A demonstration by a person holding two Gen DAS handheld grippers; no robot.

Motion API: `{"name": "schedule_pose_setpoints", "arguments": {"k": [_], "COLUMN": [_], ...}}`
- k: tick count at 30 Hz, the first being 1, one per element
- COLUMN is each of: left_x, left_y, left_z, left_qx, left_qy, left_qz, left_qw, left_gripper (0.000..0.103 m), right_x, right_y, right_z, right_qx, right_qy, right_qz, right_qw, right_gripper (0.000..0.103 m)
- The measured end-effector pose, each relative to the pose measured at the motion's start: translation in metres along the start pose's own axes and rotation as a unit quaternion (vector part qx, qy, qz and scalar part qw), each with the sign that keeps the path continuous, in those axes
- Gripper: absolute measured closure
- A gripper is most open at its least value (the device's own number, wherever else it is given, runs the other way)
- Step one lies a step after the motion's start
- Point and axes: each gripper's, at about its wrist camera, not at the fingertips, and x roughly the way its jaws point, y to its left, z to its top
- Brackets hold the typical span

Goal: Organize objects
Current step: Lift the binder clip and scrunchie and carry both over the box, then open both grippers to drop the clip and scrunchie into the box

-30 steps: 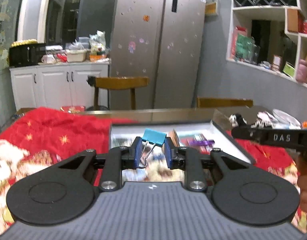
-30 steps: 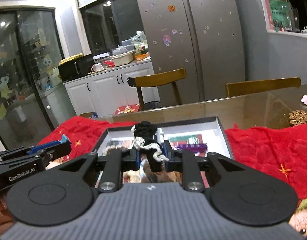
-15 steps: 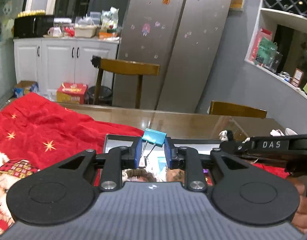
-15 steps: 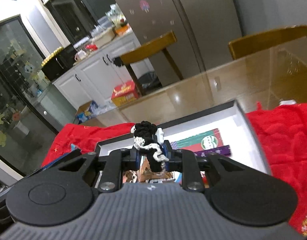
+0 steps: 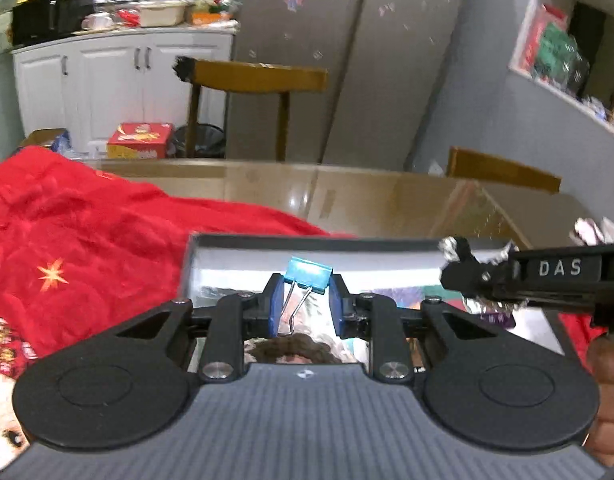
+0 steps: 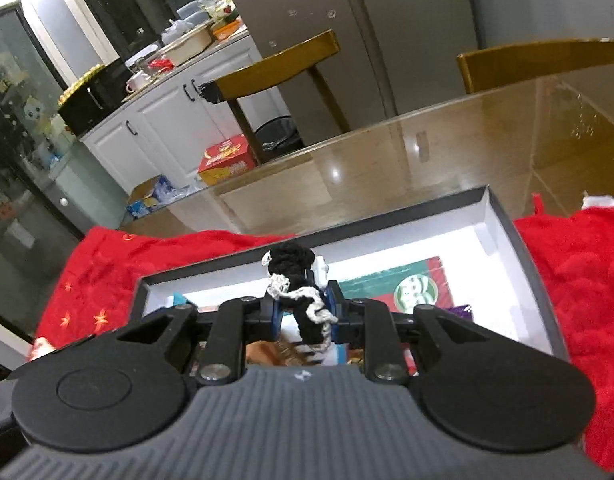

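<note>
My left gripper (image 5: 305,303) is shut on a blue binder clip (image 5: 308,278), held over the open dark-rimmed box (image 5: 267,240). My right gripper (image 6: 305,312) is shut on a black and white crocheted piece (image 6: 297,280) above the same box (image 6: 507,224). In the left wrist view the right gripper (image 5: 483,276) reaches in from the right over the box with the crocheted piece. The box holds printed cards, among them a green and red card (image 6: 411,284).
The box lies on a red cloth (image 5: 87,232) on a glass-topped wooden table (image 6: 447,144). Wooden chairs (image 5: 259,76) stand behind the table, with a refrigerator (image 5: 347,40) and white cabinets (image 5: 107,64) beyond. A red carton (image 6: 227,156) sits on the floor.
Both grippers have moved forward and tilted down over the box, still holding their objects. The right gripper now reaches further left over the box in the left wrist view.
</note>
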Motion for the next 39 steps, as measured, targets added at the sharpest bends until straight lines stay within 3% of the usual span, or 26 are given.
{"name": "schedule_pose_setpoints", "arguments": {"k": [3, 13, 22, 23, 24, 25, 31, 34, 37, 39], "left_x": [0.010, 0.016, 0.015, 0.015, 0.015, 0.015, 0.018, 0.020, 0.021, 0.021], "left_y": [-0.005, 0.003, -0.008, -0.009, -0.010, -0.010, -0.009, -0.006, -0.002, 0.002], "left_z": [-0.006, -0.004, -0.006, -0.006, -0.007, -0.007, -0.007, -0.005, -0.003, -0.001], "left_qx": [0.013, -0.012, 0.019, 0.022, 0.025, 0.027, 0.024, 0.021, 0.015, 0.005], "left_qy": [0.007, 0.021, 0.013, 0.012, 0.012, 0.012, 0.021, 0.029, 0.036, 0.041], "left_qz": [0.013, 0.005, 0.035, 0.036, 0.037, 0.037, 0.039, 0.035, 0.045, 0.040], "left_qw": [0.9998, 0.9997, 0.9991, 0.9990, 0.9989, 0.9989, 0.9987, 0.9987, 0.9982, 0.9983], "left_gripper": [0.075, 0.075, 0.075, 0.075, 0.075, 0.075, 0.075, 0.073, 0.063, 0.049], "right_x": [0.006, 0.021, 0.025, 0.025, 0.025, 0.026, 0.025, 0.024, 0.023, 0.022], "right_y": [-0.006, -0.020, -0.021, -0.020, -0.019, -0.018, -0.016, -0.016, -0.018, -0.018], "right_z": [0.001, -0.007, -0.004, -0.004, -0.005, -0.005, -0.007, -0.007, -0.006, -0.005], "right_qx": [0.004, 0.024, 0.024, 0.022, 0.022, 0.024, 0.028, 0.030, 0.031, 0.033], "right_qy": [0.005, 0.035, 0.037, 0.038, 0.038, 0.038, 0.037, 0.040, 0.042, 0.041], "right_qz": [-0.006, 0.002, 0.009, 0.007, 0.005, 0.000, -0.004, 0.004, 0.012, 0.017], "right_qw": [1.000, 0.999, 0.999, 0.999, 0.999, 0.999, 0.999, 0.999, 0.999, 0.998], "right_gripper": [0.078, 0.077, 0.076, 0.074, 0.062, 0.060, 0.057, 0.050, 0.045, 0.043]}}
